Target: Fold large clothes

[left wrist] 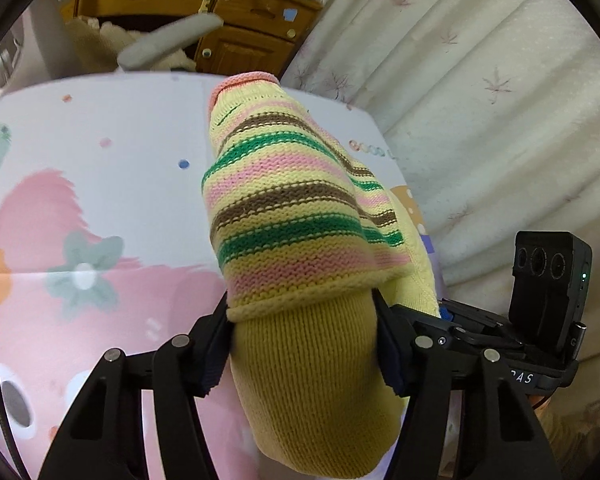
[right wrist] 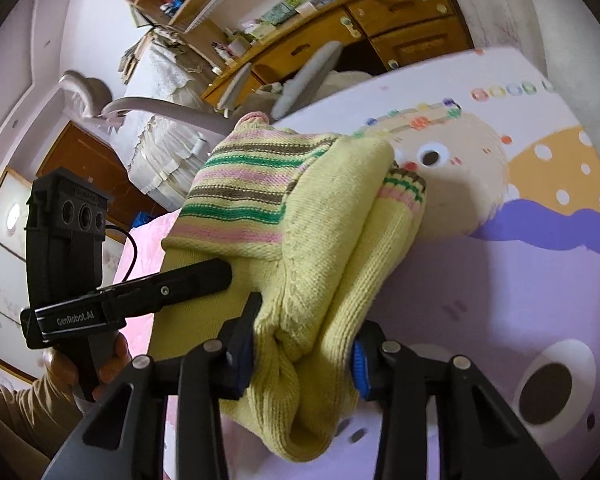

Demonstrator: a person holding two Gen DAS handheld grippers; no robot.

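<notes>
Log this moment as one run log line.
left gripper: shut on sweater | right gripper: shut on sweater | sweater: bunched, lifted over mat

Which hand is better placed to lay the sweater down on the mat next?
Neither clearly. The left gripper and right gripper both clamp bunched folds of the sweater above the mat. They probably have to lower it together.

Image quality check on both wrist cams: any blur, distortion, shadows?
Left wrist view: heavy fisheye bending with dark corners; the sweater knit is sharp, while the chair armrest behind is smeared. Right wrist view: same curvature and dark corners; the sweater throws a soft shadow on the printed mat; the wooden desk behind looks soft. No strong glare in either.
</notes>
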